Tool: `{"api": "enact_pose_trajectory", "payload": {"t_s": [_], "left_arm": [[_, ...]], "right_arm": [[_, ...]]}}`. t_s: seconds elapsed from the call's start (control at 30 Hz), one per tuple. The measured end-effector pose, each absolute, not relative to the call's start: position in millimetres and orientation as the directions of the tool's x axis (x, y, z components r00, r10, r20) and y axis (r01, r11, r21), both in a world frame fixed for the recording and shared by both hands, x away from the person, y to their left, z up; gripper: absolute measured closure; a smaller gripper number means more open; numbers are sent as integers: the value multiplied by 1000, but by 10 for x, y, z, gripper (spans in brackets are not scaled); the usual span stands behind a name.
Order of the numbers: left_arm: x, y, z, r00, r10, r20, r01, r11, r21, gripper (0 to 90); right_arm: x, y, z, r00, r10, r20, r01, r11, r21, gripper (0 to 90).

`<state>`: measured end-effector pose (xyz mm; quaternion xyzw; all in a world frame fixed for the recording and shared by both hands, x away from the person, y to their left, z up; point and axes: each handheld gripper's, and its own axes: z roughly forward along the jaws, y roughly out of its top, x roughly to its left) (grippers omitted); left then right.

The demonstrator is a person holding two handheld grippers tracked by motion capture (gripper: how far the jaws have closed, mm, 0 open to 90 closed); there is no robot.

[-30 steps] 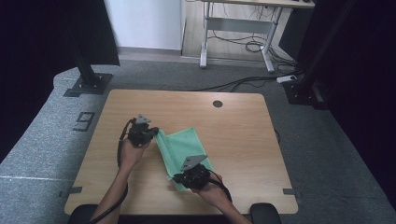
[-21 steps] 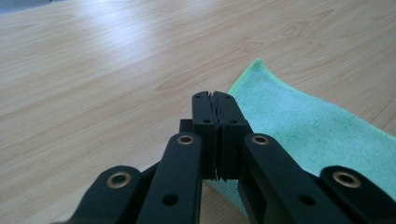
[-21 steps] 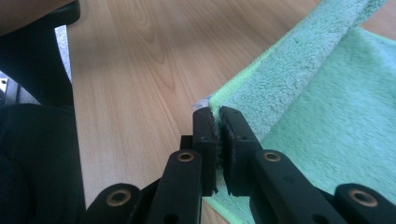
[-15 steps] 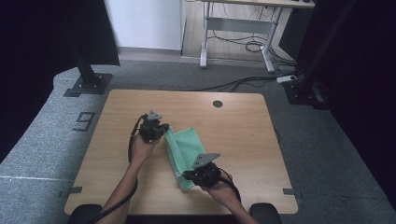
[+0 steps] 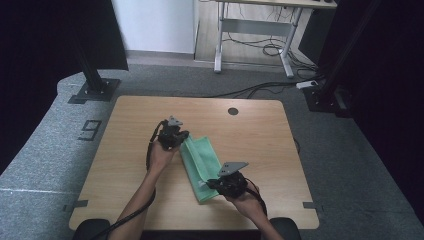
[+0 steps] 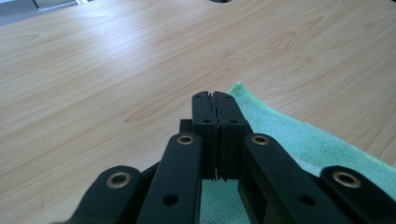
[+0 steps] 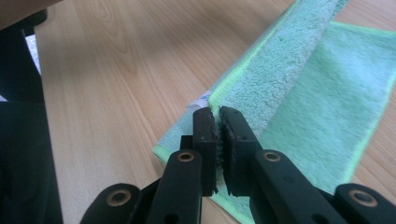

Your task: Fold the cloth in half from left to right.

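A green cloth [image 5: 202,160] lies in the middle of the wooden table [image 5: 260,135], folded into a narrow strip that runs from far left to near right. My left gripper [image 5: 181,137] is shut at the cloth's far corner. In the left gripper view its jaws [image 6: 215,95] press together, with the cloth [image 6: 303,140] spreading out below and to the right. My right gripper [image 5: 207,184] is shut on the near corner. In the right gripper view its pads [image 7: 218,112] pinch the cloth's upper layer [image 7: 289,84], which is lifted and doubled over the flat layer.
A round cable hole [image 5: 233,111] sits near the table's far edge. Bare wood lies to the left and right of the cloth. Black stand bases [image 5: 92,90] rest on the grey carpet beyond the table, and a white desk frame [image 5: 250,35] stands farther back.
Both grippers have moved to the right across the table, carrying the cloth's left edge with them. The cloth has gone from a wide spread to a narrow folded strip.
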<state>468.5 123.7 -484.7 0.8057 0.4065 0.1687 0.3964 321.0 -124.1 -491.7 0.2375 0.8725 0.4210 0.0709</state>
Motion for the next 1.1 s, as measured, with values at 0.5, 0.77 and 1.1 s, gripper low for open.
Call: {"api": "enact_pose_trajectory", "payload": {"t_s": [0.5, 0.77, 1.1], "left_arm": [[4827, 953, -4958, 628, 777, -35, 527, -392, 754, 879], [4893, 890, -5094, 623, 782, -25, 547, -412, 729, 877], [4932, 896, -5260, 620, 784, -17, 568, -434, 700, 858]], "right_arm": [[3291, -1462, -5047, -844, 527, 103, 414, 515, 751, 841], [3354, -1470, -5175, -834, 540, 115, 442, 527, 726, 841], [3389, -1432, -5291, -833, 539, 123, 458, 549, 699, 839]]}}
